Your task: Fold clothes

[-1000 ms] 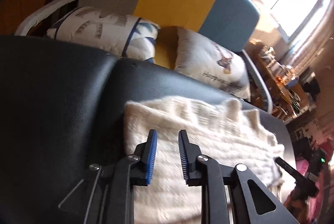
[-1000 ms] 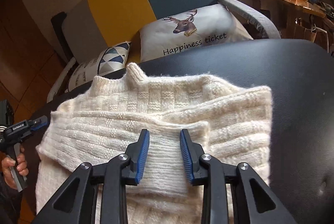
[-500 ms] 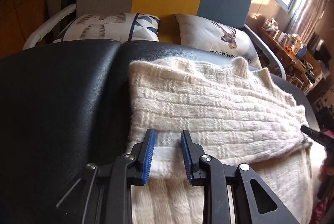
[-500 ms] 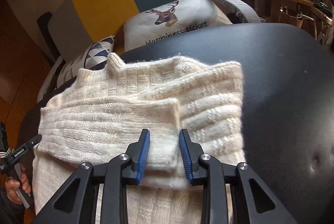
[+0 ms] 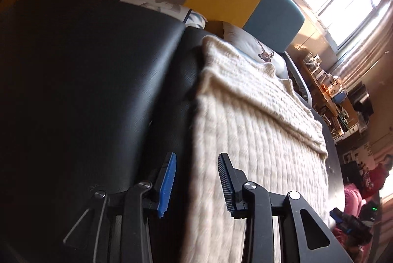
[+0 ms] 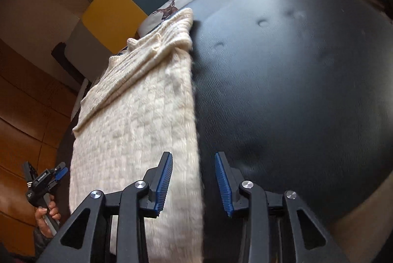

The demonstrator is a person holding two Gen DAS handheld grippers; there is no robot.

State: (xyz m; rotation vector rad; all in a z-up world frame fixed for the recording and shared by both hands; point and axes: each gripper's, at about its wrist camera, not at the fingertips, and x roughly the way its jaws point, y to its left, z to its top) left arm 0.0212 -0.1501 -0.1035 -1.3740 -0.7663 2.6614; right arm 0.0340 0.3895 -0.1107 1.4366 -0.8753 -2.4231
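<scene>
Presently a cream cable-knit sweater is seen laid flat on a black padded leather-look surface, with its far part doubled over so that a thicker band lies across the collar end; the near body runs toward the cameras in a single layer.

Left gripper: held low at the sweater's left near edge, jaws spread, the knit edge lying between them, nothing pinched. Right gripper: likewise low, at the right near edge, jaws spread astride the edge, nothing pinched. Both are angled forward along the cloth, almost level with the surface.

Step judged: a partly folded garment, both tools placed at the near corners, which suits a grasp of the hem for a further fold toward the collar. That would call for both jaws to be closed on the edges together and the hem carried evenly.

At the left of the right view, a hand is seen around the other tool's handle.
</scene>
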